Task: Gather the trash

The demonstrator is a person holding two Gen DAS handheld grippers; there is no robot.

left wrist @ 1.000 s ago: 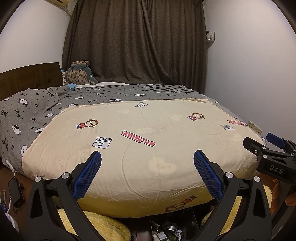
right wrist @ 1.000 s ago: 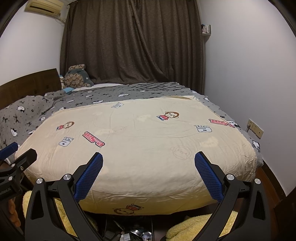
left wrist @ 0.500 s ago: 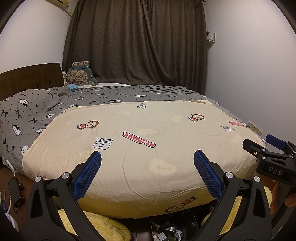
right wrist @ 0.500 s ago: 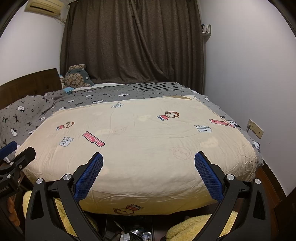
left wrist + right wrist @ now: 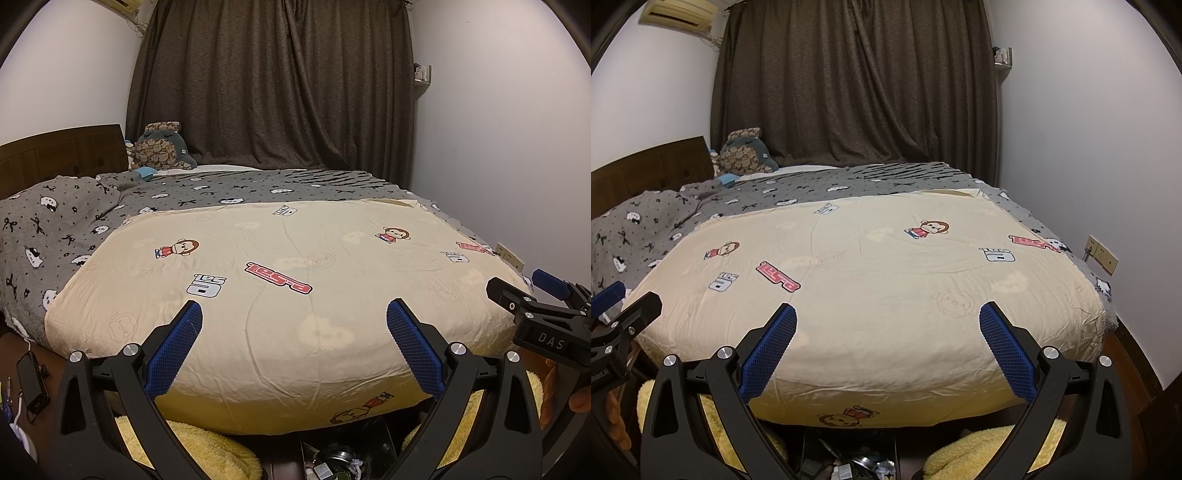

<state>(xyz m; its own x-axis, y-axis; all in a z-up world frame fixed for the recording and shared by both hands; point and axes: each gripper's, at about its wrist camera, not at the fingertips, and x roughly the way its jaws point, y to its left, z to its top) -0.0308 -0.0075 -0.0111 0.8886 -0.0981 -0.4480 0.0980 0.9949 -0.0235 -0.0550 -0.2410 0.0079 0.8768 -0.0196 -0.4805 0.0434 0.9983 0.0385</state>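
Two wide-spread tongs, left (image 5: 294,325) and right (image 5: 887,326), with blue ribbed pads, face smooth cream quilt (image 5: 280,266).

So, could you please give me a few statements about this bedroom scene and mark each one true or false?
1. The left tongs are shut on a piece of trash. False: they are open and hold nothing.
2. The right tongs are open and empty. True.
3. A cream quilt with cartoon monkeys lies on the bed. True.
4. The curtain is drawn open, showing a window. False: it is closed.
5. A plush toy sits near the headboard. True.
6. The quilt is strewn with bottles. False: none show on it.
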